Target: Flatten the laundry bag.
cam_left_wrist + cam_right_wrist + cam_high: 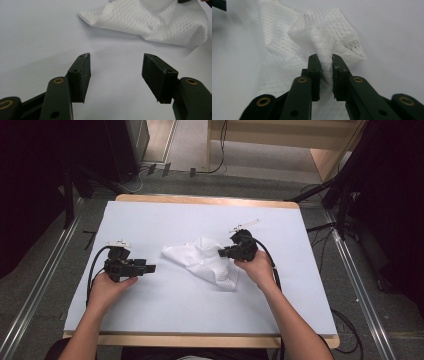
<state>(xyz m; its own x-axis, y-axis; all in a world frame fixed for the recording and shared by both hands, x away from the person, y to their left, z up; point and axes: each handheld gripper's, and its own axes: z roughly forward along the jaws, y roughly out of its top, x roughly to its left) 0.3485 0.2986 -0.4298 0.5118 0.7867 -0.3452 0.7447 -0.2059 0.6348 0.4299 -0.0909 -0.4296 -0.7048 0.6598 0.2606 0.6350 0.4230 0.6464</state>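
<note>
Right gripper [325, 75] jaws pinched on white cloth [324, 47]; left gripper [142, 268] beside, agape.

The high view looks forward and down from above the person's side of the table [150, 215], far enough off to take in the whole white top and the floor beyond it. The left gripper view rides low on the left gripper [116, 72], close above the surface, looking along its parted jaws toward the white cloth [155, 22] lying ahead of them. The right gripper view sits just behind the right gripper [326, 72] and faces along its jaws, very near the cloth bunched between them. All three views share that cloth and the white surface around it.
</note>
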